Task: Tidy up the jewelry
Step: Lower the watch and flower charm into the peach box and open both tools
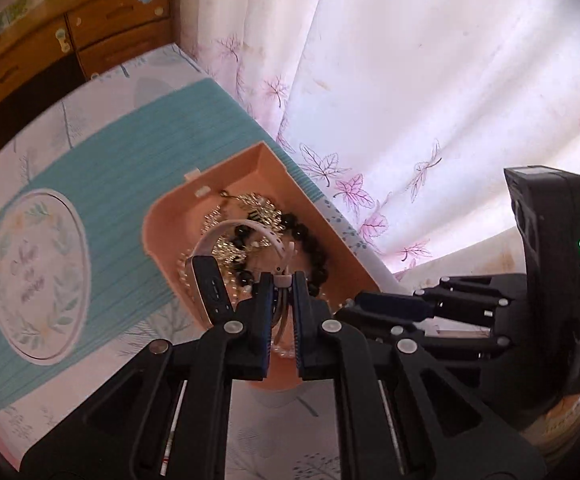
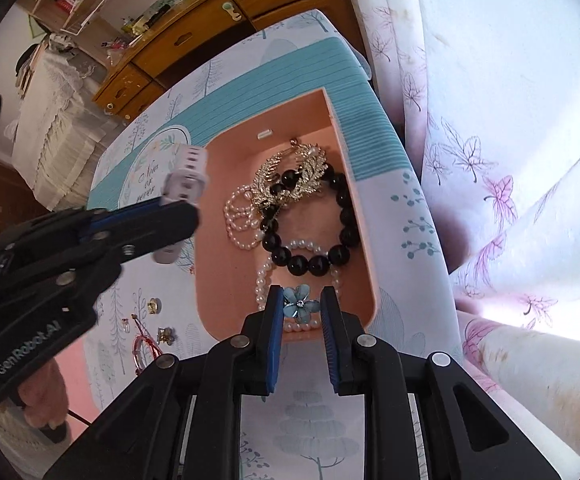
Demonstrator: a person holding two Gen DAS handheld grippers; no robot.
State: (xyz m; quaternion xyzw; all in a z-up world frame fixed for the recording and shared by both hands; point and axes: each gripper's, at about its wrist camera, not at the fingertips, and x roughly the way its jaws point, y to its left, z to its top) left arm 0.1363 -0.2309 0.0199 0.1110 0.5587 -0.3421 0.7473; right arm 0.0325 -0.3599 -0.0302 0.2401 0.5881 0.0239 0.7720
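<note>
Gripping a white watch (image 1: 226,256), left tongs (image 1: 282,280); right tongs (image 2: 302,300) parted, only right view showing blue flower (image 2: 299,305).

left hand-held gripper (image 1: 282,280) clamped shut (right hand-held gripper (image 2: 301,300) parted).

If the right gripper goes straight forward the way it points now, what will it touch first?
Probably the blue flower ornament, which sits between the open right gripper fingertips on a pearl bracelet in the pink box. Depth is unclear, so it may pass above.
</note>
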